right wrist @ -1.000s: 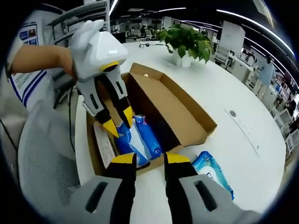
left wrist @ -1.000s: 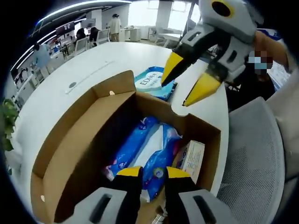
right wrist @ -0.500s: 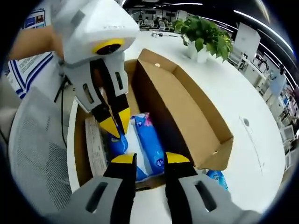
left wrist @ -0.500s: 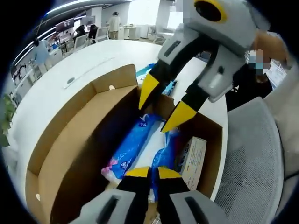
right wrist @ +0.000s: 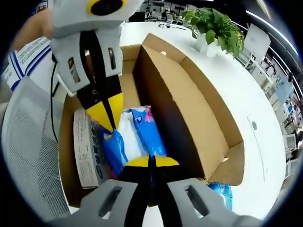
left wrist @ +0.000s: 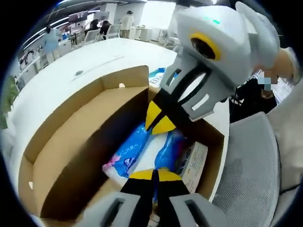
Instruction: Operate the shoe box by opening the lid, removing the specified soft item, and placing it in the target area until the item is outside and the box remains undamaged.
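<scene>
Inside the open cardboard shoe box (right wrist: 189, 109), crinkled blue-and-white soft pack (right wrist: 137, 132), both tongs (left wrist: 151, 175) (right wrist: 150, 161) clamped on it

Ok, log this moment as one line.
box: lid open | blue soft pack: inside box | left gripper: jaws shut on pack | right gripper: jaws shut on pack | white carton: beside pack, untouched

white-shelled tool (left wrist: 152, 175) with black arms, yellow tips; blue-striped white sleeve (right wrist: 26, 61).

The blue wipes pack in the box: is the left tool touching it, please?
Touching. In the right gripper view, the left tool has its closed yellow tips pressed into the crumpled end of the blue wipes pack inside the cardboard box.
</scene>
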The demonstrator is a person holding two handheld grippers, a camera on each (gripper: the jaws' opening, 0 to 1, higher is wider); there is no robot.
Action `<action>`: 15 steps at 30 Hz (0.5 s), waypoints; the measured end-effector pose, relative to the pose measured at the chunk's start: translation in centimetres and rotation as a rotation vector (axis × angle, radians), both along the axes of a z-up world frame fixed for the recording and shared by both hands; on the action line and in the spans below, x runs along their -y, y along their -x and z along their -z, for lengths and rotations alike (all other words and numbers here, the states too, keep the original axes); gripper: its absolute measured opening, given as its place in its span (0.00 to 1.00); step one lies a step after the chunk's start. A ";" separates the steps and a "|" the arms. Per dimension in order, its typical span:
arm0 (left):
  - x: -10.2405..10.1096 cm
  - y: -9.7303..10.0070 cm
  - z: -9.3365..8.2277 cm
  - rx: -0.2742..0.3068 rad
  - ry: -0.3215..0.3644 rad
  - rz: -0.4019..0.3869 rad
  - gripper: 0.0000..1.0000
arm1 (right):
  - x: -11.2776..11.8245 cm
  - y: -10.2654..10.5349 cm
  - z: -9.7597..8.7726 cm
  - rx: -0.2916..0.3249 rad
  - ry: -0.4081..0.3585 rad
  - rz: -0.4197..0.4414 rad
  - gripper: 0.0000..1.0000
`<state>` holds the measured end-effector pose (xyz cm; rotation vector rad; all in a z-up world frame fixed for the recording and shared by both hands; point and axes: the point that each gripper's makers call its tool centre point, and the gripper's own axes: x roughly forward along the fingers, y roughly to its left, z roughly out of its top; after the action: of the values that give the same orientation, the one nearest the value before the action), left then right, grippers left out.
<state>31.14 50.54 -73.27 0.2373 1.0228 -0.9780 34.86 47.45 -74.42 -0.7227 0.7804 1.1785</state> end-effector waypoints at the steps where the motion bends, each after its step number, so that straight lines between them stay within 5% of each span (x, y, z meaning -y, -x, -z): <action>1: 0.0 0.1 -0.1 0.001 0.000 -0.001 0.00 | -0.1 -0.1 -0.2 0.008 -0.008 0.000 0.00; 15: -0.7 0.3 -1.8 0.033 0.010 -0.025 0.00 | -0.7 0.0 -2.3 0.033 -0.067 0.010 0.00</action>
<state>30.79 51.22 -71.45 0.2310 0.9878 -0.9535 34.88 48.14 -72.07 -0.6807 0.7132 1.1749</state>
